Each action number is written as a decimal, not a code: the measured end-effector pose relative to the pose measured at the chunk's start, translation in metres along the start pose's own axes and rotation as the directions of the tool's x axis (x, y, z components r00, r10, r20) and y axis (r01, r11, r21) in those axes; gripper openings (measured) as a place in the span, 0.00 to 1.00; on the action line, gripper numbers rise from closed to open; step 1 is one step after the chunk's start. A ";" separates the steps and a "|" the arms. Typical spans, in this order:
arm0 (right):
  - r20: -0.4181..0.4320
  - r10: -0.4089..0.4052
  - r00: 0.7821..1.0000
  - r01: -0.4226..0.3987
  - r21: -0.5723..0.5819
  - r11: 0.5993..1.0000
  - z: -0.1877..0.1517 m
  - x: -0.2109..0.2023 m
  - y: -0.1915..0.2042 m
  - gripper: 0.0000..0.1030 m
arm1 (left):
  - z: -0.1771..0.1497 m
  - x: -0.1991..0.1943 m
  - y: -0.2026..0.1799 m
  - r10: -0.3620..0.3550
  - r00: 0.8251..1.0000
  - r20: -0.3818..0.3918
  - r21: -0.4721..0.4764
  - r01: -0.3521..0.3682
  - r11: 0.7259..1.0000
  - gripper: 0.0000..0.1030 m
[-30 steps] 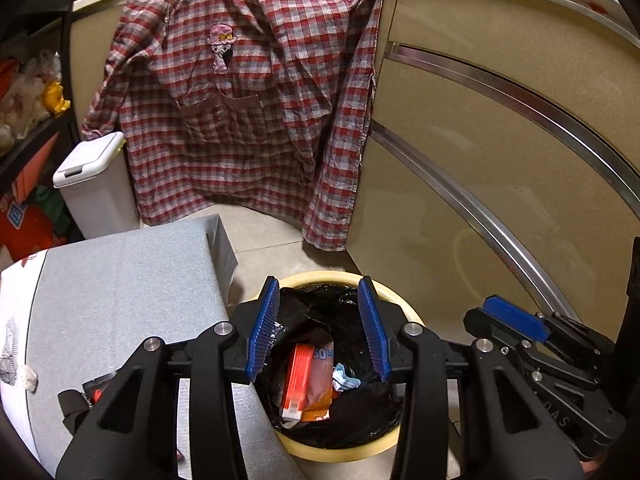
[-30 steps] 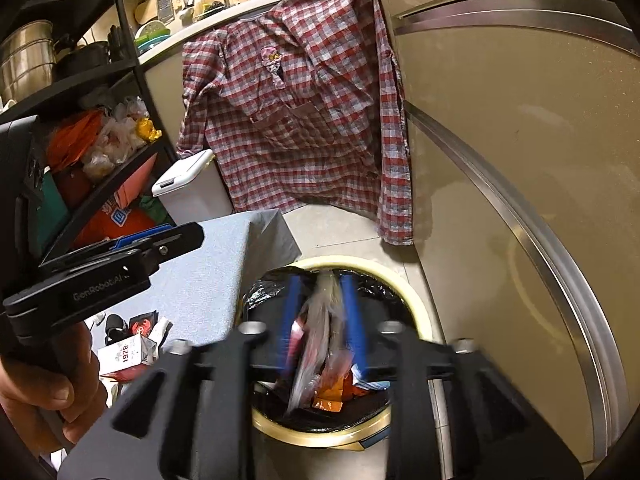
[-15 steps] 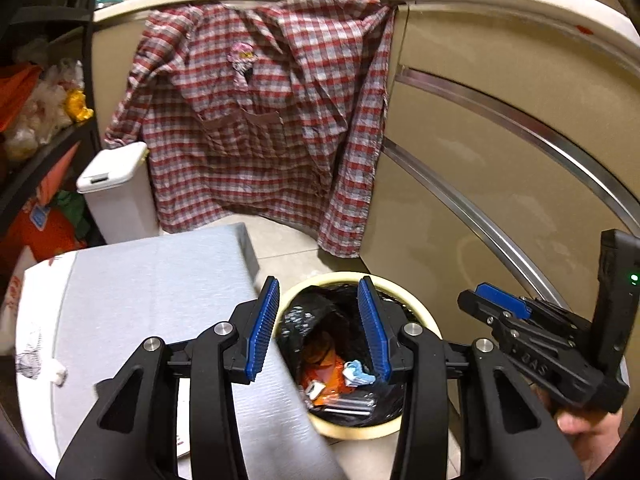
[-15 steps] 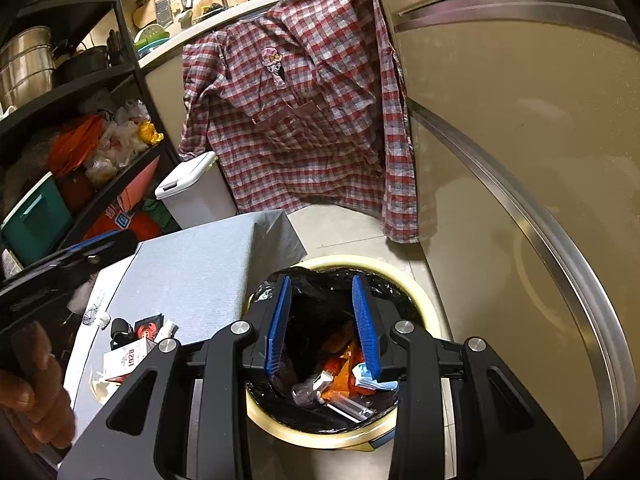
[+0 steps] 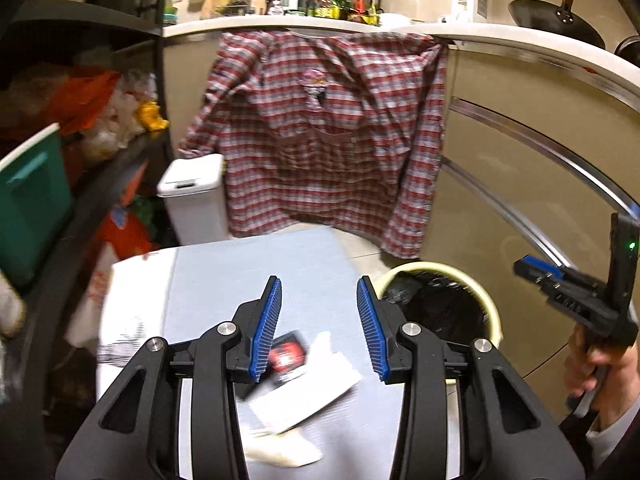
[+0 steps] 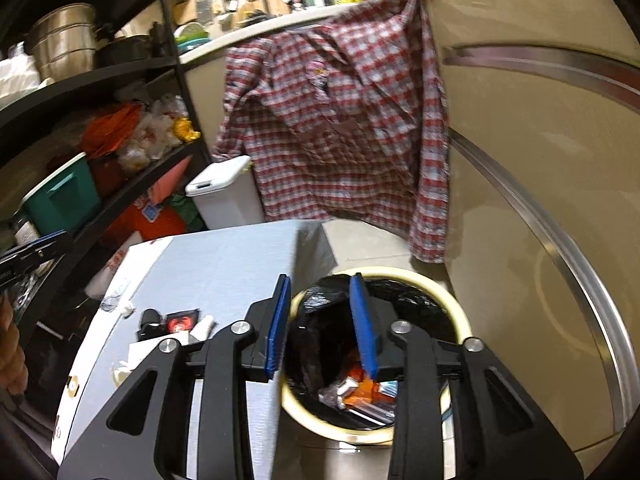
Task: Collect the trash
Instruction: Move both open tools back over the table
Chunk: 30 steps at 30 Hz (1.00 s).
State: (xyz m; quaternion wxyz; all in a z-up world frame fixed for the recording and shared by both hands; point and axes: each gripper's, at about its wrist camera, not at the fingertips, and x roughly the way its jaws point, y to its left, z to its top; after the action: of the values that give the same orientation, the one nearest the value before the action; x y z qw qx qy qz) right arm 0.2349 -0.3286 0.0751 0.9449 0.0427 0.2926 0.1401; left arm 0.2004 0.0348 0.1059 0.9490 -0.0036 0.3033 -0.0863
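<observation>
Both hand-held grippers, left (image 5: 319, 326) and right (image 6: 322, 326), gape empty; we've dropped the wrapper in the bin (image 6: 454, 308) and swing left toward worktop (image 5: 248, 272) litter (image 5: 286, 356).

You're getting warm, dim indoor light, brightest on the kitchen counter up top. Heavy fisheye bend and dark vignette at the edges. Motion blur smears the litter on the worktop (image 5: 240, 280) in the left view; shelves (image 6: 92, 76) sit in shadow.
</observation>
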 end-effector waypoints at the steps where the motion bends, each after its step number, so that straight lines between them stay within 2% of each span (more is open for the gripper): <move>1: -0.001 0.018 1.000 -0.018 -0.009 1.000 -0.003 0.000 0.008 0.19 | -0.004 -0.004 0.011 0.010 1.000 0.001 0.007 -0.010 1.000 0.33; 6: -0.039 0.096 0.995 -0.097 -0.017 0.995 -0.016 0.010 0.033 0.16 | -0.024 -0.006 0.059 0.061 0.998 -0.017 -0.007 -0.061 0.998 0.27; 9: -0.074 0.124 0.990 -0.127 -0.039 0.991 -0.025 0.023 0.052 0.16 | -0.041 0.001 0.090 0.086 0.996 -0.031 -0.071 -0.088 0.994 0.26; 12: -0.103 0.142 0.985 -0.148 -0.053 0.988 -0.031 0.034 0.064 0.16 | -0.052 0.016 0.114 0.078 0.994 -0.071 -0.136 -0.087 0.987 0.26; 21: -0.186 0.205 0.961 -0.216 -0.038 0.976 -0.041 0.078 0.100 0.17 | -0.076 0.046 0.157 0.105 0.985 -0.138 -0.218 -0.134 0.967 0.26; 30: -0.317 0.259 0.913 -0.248 0.074 0.966 -0.054 0.150 0.106 0.18 | -0.096 0.074 0.180 0.118 0.975 -0.187 -0.242 -0.162 0.957 0.26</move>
State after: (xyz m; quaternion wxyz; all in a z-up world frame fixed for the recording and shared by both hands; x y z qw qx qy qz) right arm 0.2974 -0.1837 -0.0338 0.8571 0.0719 0.4380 0.2616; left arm 0.2338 0.2039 -0.0255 0.9148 -0.0972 0.3914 0.0212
